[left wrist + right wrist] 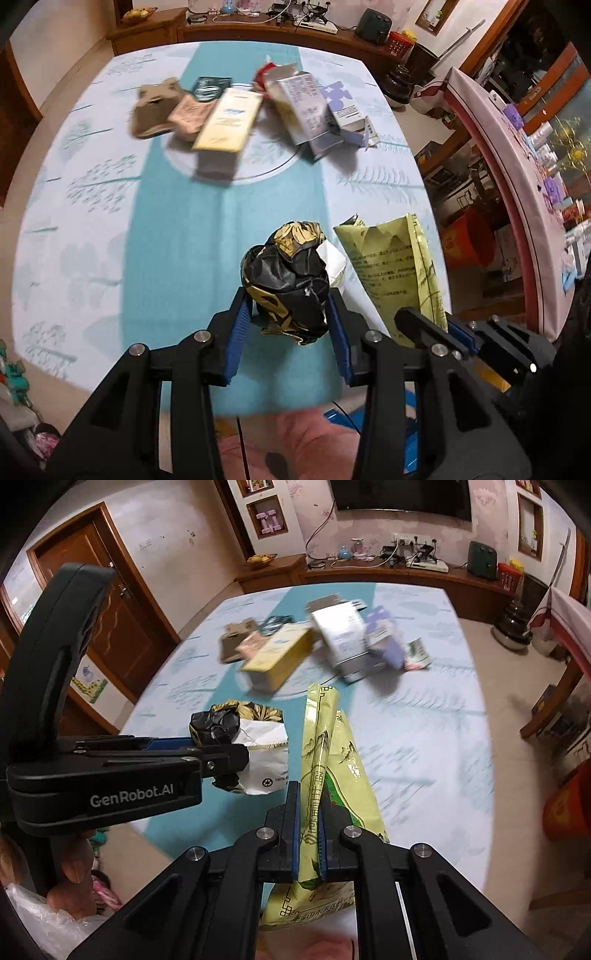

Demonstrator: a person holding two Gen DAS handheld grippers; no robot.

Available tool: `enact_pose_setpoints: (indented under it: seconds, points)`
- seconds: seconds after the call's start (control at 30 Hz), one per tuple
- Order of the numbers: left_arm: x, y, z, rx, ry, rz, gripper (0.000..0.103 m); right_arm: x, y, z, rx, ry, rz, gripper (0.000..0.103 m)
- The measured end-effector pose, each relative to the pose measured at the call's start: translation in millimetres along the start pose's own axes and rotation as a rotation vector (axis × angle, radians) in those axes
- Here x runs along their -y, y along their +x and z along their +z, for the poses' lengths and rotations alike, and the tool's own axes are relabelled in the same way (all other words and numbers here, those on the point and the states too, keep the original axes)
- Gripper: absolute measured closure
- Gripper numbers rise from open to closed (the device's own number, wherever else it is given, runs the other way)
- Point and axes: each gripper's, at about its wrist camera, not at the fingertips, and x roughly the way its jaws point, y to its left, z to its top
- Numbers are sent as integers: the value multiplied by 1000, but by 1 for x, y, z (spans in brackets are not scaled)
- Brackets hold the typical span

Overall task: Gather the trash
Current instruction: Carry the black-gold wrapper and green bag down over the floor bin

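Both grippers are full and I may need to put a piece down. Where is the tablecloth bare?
Bare cloth lies between the box pile and the crumpled black-and-gold wrapper in the left gripper, and along the table's left edge. The far middle is crowded with boxes. The right gripper pinches the yellow-green bag.

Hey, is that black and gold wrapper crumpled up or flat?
Crumpled. The black and gold wrapper is balled into a creased wad, held off the table between the left hand-held gripper pads.
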Motion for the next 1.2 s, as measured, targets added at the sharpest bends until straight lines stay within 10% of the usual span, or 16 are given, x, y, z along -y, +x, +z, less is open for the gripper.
enact_pose_setpoints:
  seconds: [0.7,1.2]
  points:
    - [-124,-76,-197,-69,140,13,66,-210,-10,-181,-96,23,67,96]
    - [-155,98,-286,-179,115,45,66,-173,140,-301,-316,125,39,96]
